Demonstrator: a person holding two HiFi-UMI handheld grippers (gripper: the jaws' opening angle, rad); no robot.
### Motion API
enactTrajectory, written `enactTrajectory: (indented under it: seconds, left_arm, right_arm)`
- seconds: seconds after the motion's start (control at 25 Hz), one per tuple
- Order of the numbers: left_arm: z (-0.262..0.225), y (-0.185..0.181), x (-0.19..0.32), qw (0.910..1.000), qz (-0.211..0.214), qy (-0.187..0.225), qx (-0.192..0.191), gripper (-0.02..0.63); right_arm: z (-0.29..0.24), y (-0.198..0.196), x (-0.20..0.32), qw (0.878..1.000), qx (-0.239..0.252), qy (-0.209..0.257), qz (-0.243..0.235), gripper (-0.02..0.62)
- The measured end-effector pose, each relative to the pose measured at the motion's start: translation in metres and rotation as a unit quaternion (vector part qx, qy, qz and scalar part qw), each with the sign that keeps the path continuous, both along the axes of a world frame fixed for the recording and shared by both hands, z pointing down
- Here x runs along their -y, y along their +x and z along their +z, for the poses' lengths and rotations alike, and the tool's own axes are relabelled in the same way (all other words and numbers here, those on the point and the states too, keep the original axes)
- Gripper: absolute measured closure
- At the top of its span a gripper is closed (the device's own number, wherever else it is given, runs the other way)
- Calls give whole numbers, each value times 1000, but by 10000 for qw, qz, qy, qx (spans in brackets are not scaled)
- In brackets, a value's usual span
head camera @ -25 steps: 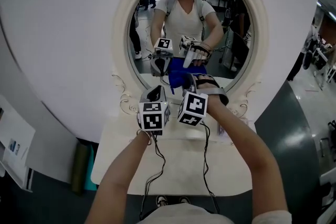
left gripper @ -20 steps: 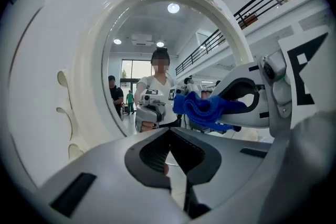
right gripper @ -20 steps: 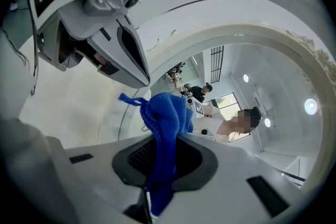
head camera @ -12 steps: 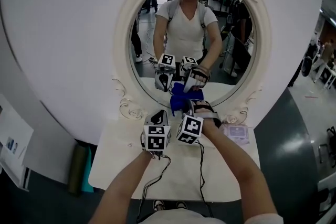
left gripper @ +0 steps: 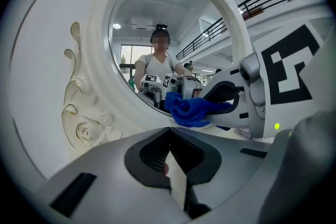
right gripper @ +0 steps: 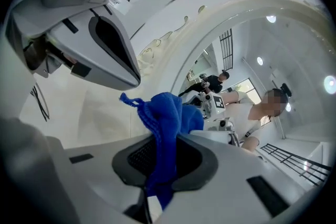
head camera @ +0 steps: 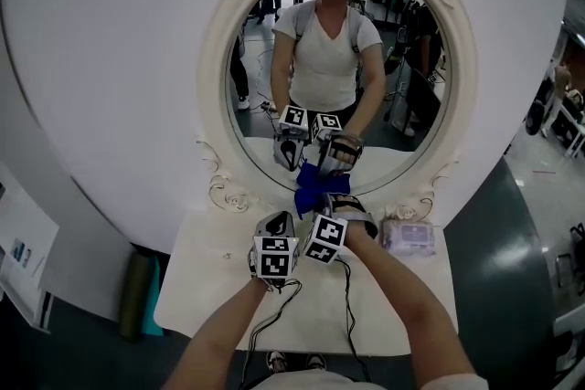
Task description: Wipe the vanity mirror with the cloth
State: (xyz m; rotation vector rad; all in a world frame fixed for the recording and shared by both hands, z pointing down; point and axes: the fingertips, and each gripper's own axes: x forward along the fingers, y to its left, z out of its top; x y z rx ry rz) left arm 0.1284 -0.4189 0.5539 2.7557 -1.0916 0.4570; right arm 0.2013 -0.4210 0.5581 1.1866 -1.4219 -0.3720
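Observation:
The oval vanity mirror [head camera: 274, 41] in its ornate cream frame [head camera: 212, 105] stands upright at the back of a white table. A blue cloth [head camera: 315, 185] is bunched at the mirror's lower rim, and my right gripper [head camera: 325, 202] is shut on it. In the right gripper view the cloth [right gripper: 167, 122] rises out of the closed jaws toward the frame. My left gripper [head camera: 277, 222] hovers just left of the right one, shut with nothing between its jaws. The left gripper view shows the cloth [left gripper: 190, 110] and the right gripper [left gripper: 231, 96] ahead at the right.
A pack of wipes [head camera: 409, 236] lies on the white table [head camera: 206, 274] to the right of the grippers. Cables trail from both grippers over the table's front edge. A green object [head camera: 143, 292] stands on the floor at the left.
The cloth in the right gripper has come down from the lower glass to the mirror's bottom rim. Both grippers have drawn back and down, staying side by side.

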Motion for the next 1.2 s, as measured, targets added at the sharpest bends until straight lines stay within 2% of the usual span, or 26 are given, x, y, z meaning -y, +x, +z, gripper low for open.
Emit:
enactTrajectory:
  seconds: [0.2,0.48,0.64,0.76,0.88,1.0,1.2]
  left_arm:
    - [16,-5,-8,9997,-20,-218,70,603]
    - [-7,-13,-1,10000,-66,63,29,603]
    - [-31,-17,6,9996,-185,167,-113,603]
    - [-59,-12,8,9989,-196,348,-238,603]
    - [-100,6,9,9966,-42,598,-564,603]
    - [-144,17,9,9933,55,829,-799,603]
    - [-218,36,15,9888,65,783,-1270,603]
  right_arm:
    - [20,-7,-3,9990,145,-421,-20,529]
    - [-4,-4,-5,9995,209,-230,-52,529]
    - [-53,-4,-7,9998,155,93,-128,529]
    - [-102,3,-8,9985,132,519,-101,529]
    - [-156,21,-13,9955,187,932,42,529]
    - [-201,32,-23,9933,224,1132,104,529]
    - [-284,49,-36,9880,56,1535,129,529]
